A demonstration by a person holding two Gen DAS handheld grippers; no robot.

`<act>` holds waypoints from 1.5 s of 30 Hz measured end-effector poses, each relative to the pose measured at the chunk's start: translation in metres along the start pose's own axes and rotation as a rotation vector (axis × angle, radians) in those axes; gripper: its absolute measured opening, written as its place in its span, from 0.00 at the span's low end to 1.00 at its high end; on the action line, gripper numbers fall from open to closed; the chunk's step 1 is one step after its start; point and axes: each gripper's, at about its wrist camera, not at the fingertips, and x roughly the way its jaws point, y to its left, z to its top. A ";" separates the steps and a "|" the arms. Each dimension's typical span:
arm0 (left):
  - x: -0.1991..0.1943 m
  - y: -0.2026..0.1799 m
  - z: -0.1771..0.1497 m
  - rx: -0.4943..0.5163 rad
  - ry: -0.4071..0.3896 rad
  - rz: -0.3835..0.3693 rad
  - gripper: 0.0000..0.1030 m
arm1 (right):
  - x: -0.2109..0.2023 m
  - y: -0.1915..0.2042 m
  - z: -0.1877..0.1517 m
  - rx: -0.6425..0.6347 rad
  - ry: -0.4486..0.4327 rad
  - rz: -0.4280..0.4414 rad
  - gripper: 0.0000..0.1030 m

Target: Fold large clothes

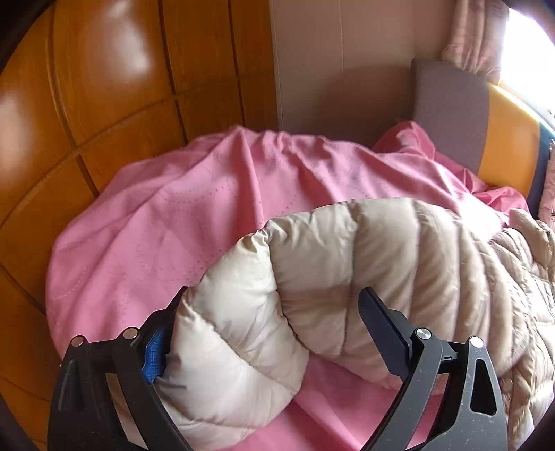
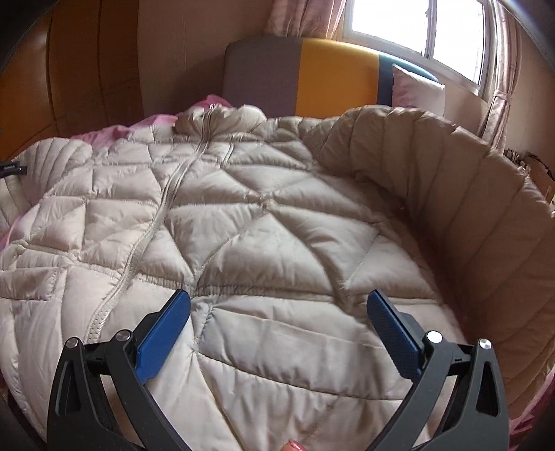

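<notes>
Left gripper (image 1: pixel 274 308) gapes wide, the beige down jacket's (image 2: pixel 242 222) puffy sleeve (image 1: pixel 312 274) lying loose between its jaws, brushing the seven-o'clock finger. Right gripper (image 2: pixel 277 312) hangs just as wide, empty, above the jacket's front. The jacket lies spread on the pink bedsheet (image 1: pixel 166 215), its other sleeve (image 2: pixel 468 208) curling up at three o'clock. Headboard (image 2: pixel 312 76) at twelve, window (image 2: pixel 416 31) beyond.

Beige quilted jacket (image 2: pixel 242 222), stitched in diamonds and triangles; pink dotted sheet (image 1: pixel 180 215); grey, yellow and blue headboard (image 2: pixel 312 76); blue gripper pads (image 2: pixel 163 333); glossy orange-brown wood panelling (image 1: pixel 104 86).
</notes>
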 end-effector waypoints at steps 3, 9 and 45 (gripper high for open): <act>-0.016 0.010 -0.006 -0.067 -0.020 0.022 0.91 | -0.014 -0.028 0.006 0.019 -0.034 -0.034 0.98; -0.051 0.046 -0.014 -0.259 -0.080 0.078 0.91 | -0.007 -0.122 0.013 0.079 -0.006 -0.192 0.98; -0.099 -0.134 -0.173 -0.043 0.140 -0.484 0.91 | -0.020 -0.372 -0.024 0.993 -0.044 -0.294 0.05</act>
